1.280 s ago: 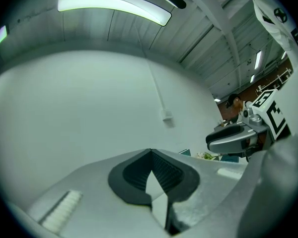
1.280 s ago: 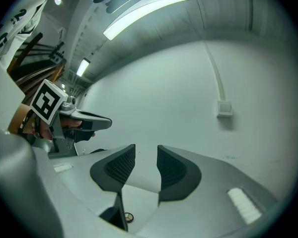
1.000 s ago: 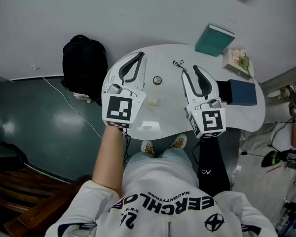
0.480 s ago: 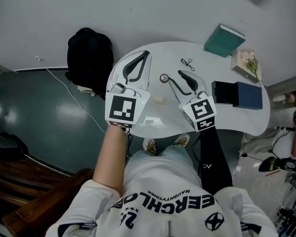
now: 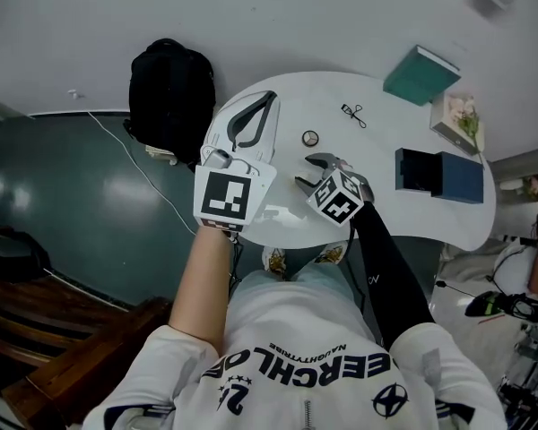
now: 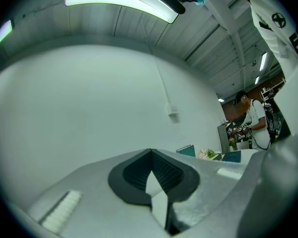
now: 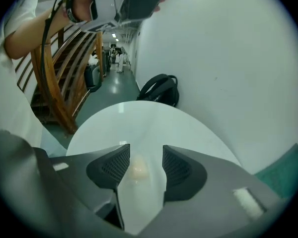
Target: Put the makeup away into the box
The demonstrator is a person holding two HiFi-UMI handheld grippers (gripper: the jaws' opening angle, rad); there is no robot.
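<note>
On the white round table [image 5: 403,218] lie a small round compact [image 5: 310,137] and an eyelash curler [image 5: 354,112]. The open dark blue box [image 5: 414,170] stands at the table's right. My right gripper [image 5: 302,172] tips down at the table's near middle. In the right gripper view a small cream lump [image 7: 137,168] lies on the table between its jaws [image 7: 145,150]. Those jaws have just been opening, and the pads do not press the lump. My left gripper [image 5: 270,97] hovers level over the table's left part, shut and empty [image 6: 150,151].
A teal book [image 5: 421,74] and a box with flowers [image 5: 459,119] lie at the table's far right. A black backpack [image 5: 170,88] sits on the floor beyond the left edge. A wooden stair rail [image 7: 54,83] stands to the left in the right gripper view.
The right gripper has swung down and to the left onto the cream lump, tipping steeply, and its jaws stand wider. The left gripper has barely shifted.
</note>
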